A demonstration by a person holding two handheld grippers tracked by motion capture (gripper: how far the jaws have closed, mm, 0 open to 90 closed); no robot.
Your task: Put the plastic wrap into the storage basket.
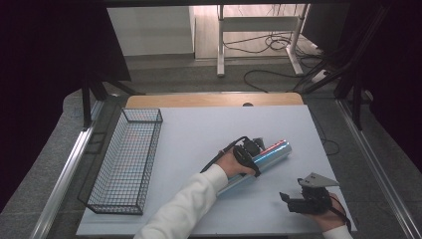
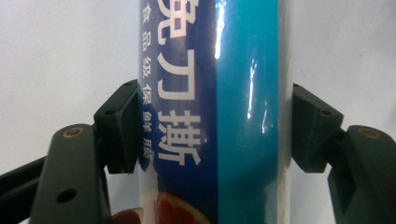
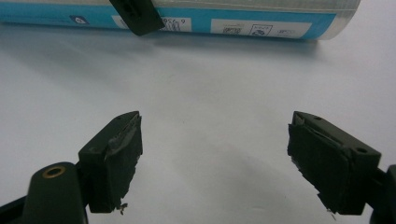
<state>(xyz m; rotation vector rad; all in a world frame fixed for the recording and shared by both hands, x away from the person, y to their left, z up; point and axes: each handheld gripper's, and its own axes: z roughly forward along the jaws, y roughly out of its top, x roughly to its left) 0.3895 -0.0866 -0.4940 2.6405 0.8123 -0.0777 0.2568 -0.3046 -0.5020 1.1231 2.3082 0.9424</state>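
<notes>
Our left gripper (image 1: 247, 152) has its jaws clamped around the roll (image 2: 215, 112); right gripper (image 1: 304, 200) sits spread, holding nothing. We keep the squeeze centered so it lifts level toward the basket (image 1: 127, 164).

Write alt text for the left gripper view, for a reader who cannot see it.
A long blue box printed with white Chinese characters runs up the middle of the frame, between the two black jaws of the left hand-held gripper, which sit against its sides. An orange fruit picture shows at its lower end, and the pale table lies behind.
</notes>
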